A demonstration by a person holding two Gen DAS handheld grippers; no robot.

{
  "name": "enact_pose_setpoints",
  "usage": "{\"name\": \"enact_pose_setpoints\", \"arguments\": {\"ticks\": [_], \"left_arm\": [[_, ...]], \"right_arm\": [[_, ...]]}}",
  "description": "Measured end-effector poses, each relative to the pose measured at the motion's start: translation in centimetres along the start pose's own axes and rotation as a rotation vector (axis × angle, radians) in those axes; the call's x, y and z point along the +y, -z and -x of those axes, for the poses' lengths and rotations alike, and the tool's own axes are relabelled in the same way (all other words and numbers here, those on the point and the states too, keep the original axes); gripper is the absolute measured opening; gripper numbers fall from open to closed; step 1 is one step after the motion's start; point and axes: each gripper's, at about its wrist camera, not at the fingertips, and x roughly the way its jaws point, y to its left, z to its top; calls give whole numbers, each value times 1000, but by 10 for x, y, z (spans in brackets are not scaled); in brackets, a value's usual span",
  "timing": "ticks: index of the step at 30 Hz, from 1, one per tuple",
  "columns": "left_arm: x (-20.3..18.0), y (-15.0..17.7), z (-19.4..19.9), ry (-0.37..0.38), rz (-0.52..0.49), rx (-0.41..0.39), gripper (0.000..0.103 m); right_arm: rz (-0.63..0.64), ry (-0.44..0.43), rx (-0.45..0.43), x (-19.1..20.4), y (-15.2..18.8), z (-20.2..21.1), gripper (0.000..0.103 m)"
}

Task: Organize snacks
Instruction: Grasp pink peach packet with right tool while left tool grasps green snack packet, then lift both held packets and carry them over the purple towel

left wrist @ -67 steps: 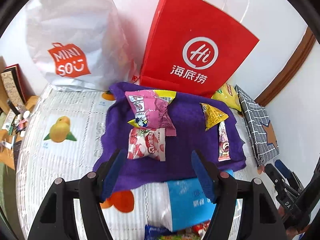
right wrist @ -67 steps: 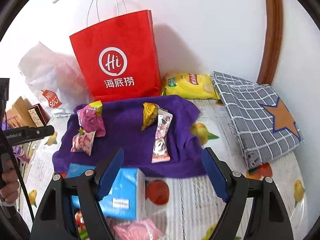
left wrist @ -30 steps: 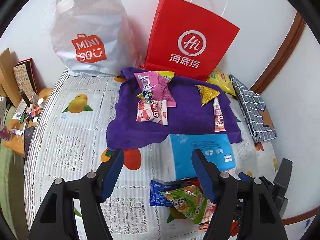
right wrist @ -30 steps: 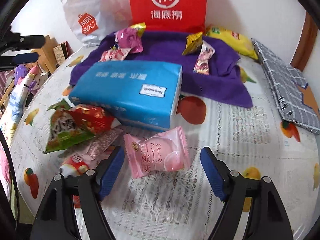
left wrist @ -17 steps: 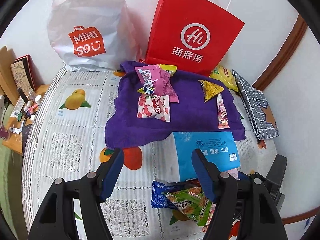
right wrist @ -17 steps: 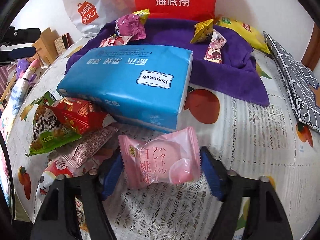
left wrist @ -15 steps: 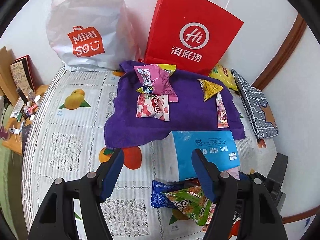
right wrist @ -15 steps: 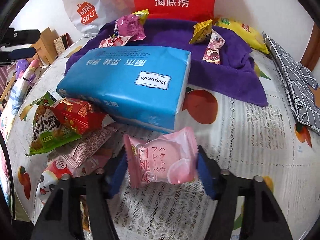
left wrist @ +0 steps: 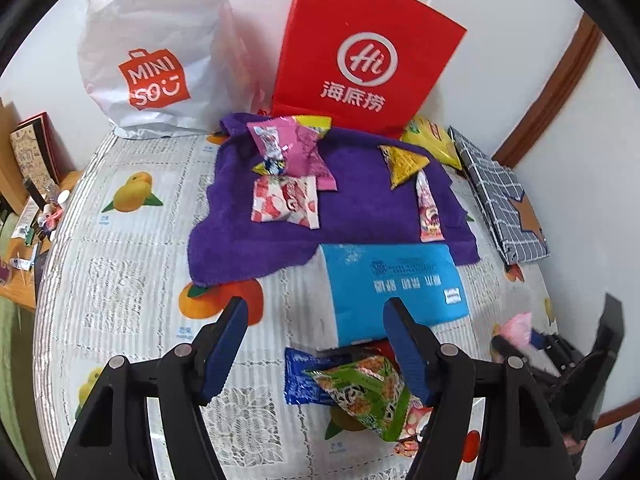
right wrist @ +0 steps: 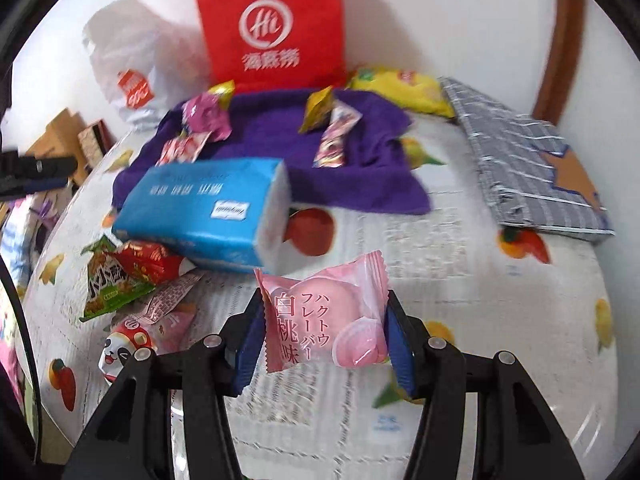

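Change: since a second ago the right gripper (right wrist: pixel 324 334) has closed from wide apart onto the pink packet (right wrist: pixel 325 317) and raised it off the tablecloth (right wrist: pixel 460 264).
Right grip: both pads press the packet's side edges; packet at lower centre of frame.
Left gripper (left wrist: pixel 316 350): spread, holding nothing, lower centre.
Handling: judged light, soft, crinkly film over a squashable sweet; the film may slip, so hold by the sealed edges with mild pressure.
Nearby: tissue pack (right wrist: pixel 204 212), centre left; loose snacks (right wrist: pixel 120 276), lower left.
Beyond: purple towel (right wrist: pixel 276 132) bearing four snacks, upper centre; red bag (right wrist: pixel 272 24) behind.
Obstruction: the tissue pack lies between packet and towel.
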Motion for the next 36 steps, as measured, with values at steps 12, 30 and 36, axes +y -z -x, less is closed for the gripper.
{"name": "enact_pose_setpoints", "arguments": {"ticks": [12,30,36], "left_arm": [[-17,27,-22,39,-31,66,68],[-48,57,-61,3,-195,153,69],[-44,62,-55,42,-197,136,46]], "right_arm": [[-46,18,-41,-13,13,24,55],[-82,43,-26,-25,22,18,55],[-86,46,-22,-23,25,18,55]]}}
